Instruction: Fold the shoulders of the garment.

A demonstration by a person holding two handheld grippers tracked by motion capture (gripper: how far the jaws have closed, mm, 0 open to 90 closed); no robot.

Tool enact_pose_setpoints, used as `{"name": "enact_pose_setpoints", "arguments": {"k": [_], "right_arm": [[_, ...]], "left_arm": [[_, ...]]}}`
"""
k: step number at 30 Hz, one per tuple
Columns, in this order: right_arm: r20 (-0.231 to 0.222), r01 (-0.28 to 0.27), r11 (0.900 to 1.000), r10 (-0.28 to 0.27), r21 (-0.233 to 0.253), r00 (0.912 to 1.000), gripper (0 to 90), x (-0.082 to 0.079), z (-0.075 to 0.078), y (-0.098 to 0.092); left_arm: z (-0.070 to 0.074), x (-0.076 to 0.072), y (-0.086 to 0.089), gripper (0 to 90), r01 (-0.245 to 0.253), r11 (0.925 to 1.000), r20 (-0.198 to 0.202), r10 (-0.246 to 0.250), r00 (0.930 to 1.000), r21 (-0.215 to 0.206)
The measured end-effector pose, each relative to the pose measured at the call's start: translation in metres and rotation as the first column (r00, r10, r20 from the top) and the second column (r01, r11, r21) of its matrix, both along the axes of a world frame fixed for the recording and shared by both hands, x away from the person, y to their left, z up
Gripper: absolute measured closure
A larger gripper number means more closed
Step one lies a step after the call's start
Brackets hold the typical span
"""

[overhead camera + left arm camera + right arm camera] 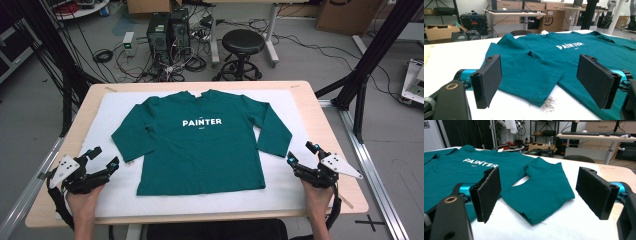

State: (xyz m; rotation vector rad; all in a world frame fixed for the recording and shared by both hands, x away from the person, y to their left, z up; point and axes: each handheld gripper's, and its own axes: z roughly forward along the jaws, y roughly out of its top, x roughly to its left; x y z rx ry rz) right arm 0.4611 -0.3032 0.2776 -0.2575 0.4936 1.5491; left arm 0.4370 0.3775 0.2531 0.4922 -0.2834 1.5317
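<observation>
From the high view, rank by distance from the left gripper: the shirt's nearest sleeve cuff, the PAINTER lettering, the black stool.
From the left gripper:
1. Sleeve cuff, just beside it.
2. PAINTER lettering, mid-chest.
3. Black stool, on the floor beyond the table.

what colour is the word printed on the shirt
White: the word PAINTER stands out on the dark green shirt, clearest in the high view.
</observation>
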Motion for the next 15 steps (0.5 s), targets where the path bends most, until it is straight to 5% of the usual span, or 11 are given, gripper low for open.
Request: {"name": "enact_pose_setpoints", "arguments": {"k": [15], "right_arm": [[-0.008, -0.001, 1.0, 0.001, 0.004, 1.0, 20.7, -0.0002, 0.0004, 0.0003]], "left_arm": [[0.0015, -0.0005, -0.0006, 20.5, -0.009, 0.9999, -0.019, 0.009, 0.9998, -0.01]]}}
